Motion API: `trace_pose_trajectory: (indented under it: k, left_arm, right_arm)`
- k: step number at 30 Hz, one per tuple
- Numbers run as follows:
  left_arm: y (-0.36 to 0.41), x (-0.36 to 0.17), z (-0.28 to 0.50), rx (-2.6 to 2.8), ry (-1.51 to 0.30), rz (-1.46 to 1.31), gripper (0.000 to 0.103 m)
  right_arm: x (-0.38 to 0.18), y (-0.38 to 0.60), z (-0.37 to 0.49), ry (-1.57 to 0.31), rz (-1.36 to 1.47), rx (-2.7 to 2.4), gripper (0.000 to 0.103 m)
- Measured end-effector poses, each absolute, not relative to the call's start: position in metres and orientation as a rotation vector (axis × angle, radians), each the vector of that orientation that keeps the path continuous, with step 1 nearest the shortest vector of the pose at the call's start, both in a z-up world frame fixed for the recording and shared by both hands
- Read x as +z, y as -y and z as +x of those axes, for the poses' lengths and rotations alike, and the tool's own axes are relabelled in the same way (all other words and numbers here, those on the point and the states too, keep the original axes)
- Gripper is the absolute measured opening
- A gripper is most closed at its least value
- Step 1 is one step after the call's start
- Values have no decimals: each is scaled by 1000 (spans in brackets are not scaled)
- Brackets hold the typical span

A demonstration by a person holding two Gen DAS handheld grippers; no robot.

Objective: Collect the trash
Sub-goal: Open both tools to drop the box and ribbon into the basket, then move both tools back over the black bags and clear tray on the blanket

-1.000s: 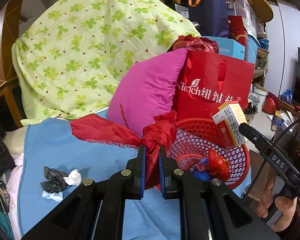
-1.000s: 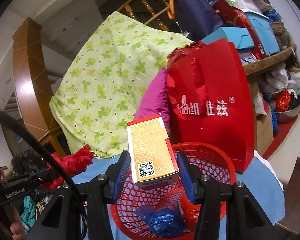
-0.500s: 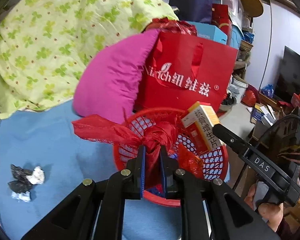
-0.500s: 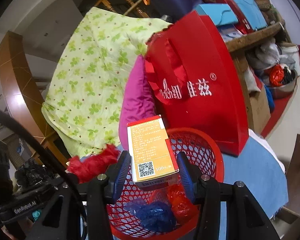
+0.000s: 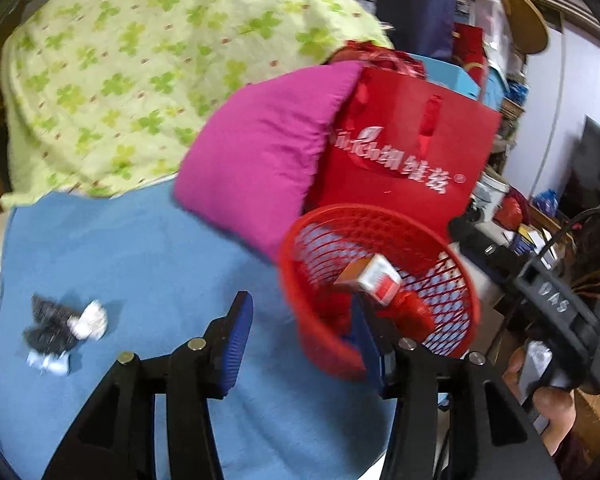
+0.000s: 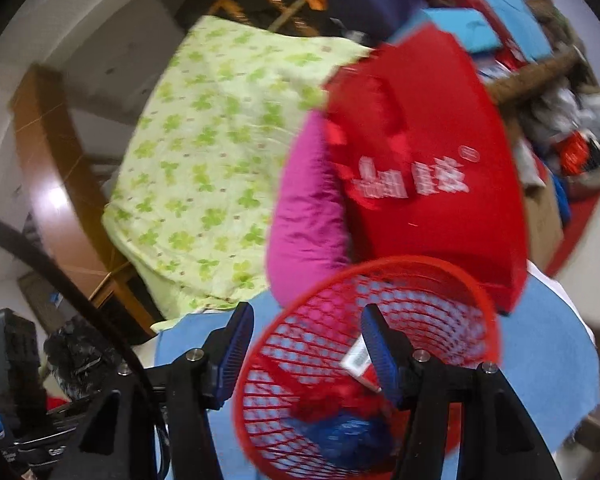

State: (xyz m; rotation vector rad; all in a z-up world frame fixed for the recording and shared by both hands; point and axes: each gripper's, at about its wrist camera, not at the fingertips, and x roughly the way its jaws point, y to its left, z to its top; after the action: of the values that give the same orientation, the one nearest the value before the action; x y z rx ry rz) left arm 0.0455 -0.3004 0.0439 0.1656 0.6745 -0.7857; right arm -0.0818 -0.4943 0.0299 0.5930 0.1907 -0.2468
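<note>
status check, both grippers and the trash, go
Left gripper and right gripper opening, nothing between jaws. Box in red basket. Crumpled scraps on blue cover.

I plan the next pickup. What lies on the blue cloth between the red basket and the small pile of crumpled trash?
In the left wrist view, only bare blue cloth lies between the red basket and the crumpled trash.

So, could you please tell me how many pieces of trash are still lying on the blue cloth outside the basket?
3, clustered together: a white paper wad, a dark crumpled scrap beside it, and a pale bit just below. Others may be hidden.
</note>
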Motion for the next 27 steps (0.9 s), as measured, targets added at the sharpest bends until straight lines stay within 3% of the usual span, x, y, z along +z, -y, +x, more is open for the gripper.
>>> trace_pose_trajectory:
  k: [7, 17, 27]
  left_arm:
    - [195, 18, 75, -580, -746, 61, 53]
    - [26, -30, 107, -214, -815, -92, 53]
    - [5, -65, 109, -177, -856, -74, 53]
  right_arm:
    - [43, 427, -53, -175, 449, -109, 60]
    - [17, 339, 19, -357, 388, 55, 60]
    - [-22, 291, 80, -560, 396, 118, 60]
